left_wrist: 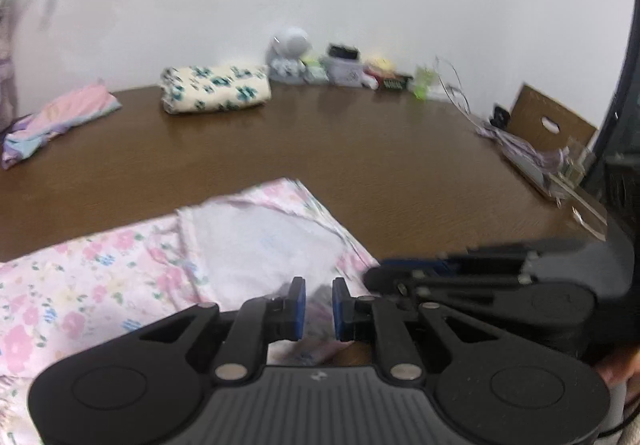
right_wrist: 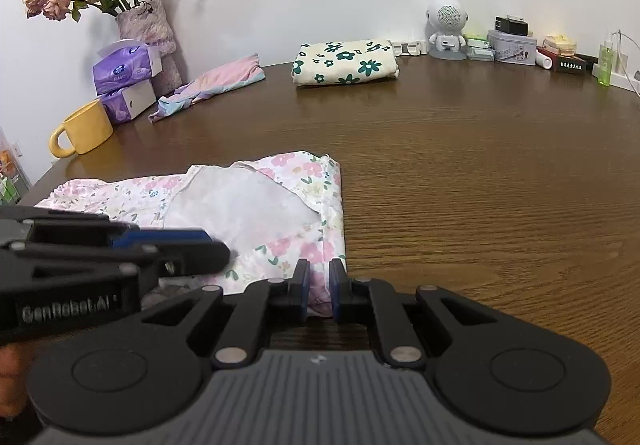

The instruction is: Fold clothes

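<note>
The left tongs [left_wrist: 319, 309] and the right tongs [right_wrist: 319, 291] work side by side at the near edge of a pink floral garment [right_wrist: 256, 205] that lies partly folded on the brown surface [right_wrist: 480, 173]. Each pair is drawn nearly together, with a fold of the floral cloth showing in the narrow gap between its blue pads; the right tongs are clamped on the garment's near right corner, the left tongs on its near hem just beside them. The garment stretches away ahead and to the left of both tongs, its pale inner side turned up in the middle. Far ahead of the tongs a folded cream cloth with green flowers [right_wrist: 346, 61] rests near the wall, and a pink and purple garment [right_wrist: 212, 85] lies crumpled to its left. A yellow mug [right_wrist: 86, 129] stands well to the left of the right tongs.
</note>
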A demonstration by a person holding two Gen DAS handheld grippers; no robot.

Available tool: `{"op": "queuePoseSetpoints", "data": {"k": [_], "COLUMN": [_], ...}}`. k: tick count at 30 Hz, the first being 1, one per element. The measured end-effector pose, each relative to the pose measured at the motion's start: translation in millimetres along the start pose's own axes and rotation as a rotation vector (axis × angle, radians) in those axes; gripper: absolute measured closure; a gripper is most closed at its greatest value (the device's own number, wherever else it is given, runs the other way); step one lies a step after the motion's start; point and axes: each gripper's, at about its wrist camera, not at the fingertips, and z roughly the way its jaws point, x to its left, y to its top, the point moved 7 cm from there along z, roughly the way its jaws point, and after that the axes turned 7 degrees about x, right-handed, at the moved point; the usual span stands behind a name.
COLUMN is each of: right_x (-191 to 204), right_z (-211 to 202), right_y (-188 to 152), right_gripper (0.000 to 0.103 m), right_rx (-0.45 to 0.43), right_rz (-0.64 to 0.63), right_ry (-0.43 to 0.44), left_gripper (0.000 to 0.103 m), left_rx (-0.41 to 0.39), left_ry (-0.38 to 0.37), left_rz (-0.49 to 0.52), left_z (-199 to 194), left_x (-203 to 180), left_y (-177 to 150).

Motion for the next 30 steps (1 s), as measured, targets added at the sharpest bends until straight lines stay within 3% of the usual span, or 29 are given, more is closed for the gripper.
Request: {"op": "queuePoseSetpoints", "data": {"k": [6, 11, 14, 17, 24, 30], "right_x": [-21, -35, -39, -43, -50, -47], "right_z": [-9, -21, -20, -18, -10, -4], "right_y": [-2, -9, -16, -21, -29, -29], "right_gripper": [0.092, 0.091, 0.082, 0.080, 0.081, 0.082], "right_rx": [-0.017, -0.042, -0.032, -0.034, -0.058, -0.076], "right_rz": [0.169, 0.235, 0.291, 0.354, 0.517, 0.565], "right_ry": [0.124, 0.162, 0.211, 0.256, 0.290, 0.299], "left_gripper": [0.092, 0.092, 0.092, 0.092, 0.092, 0.092], "left_rx": [0.009, 0.005, 0.004, 0.002, 0.003, 0.003], "left_ry": [0.030, 0.035, 0.030, 0.023, -0.004, -0.025], "left_rz": [0.042, 0.043, 0.033, 0.022, -0.016, -0.033], "left_z": [7, 7, 7, 6, 5, 6], "left_x": [-3, -4, -3, -2, 3, 6], "left_y": [-7, -9, -9, -9, -8, -8]}}
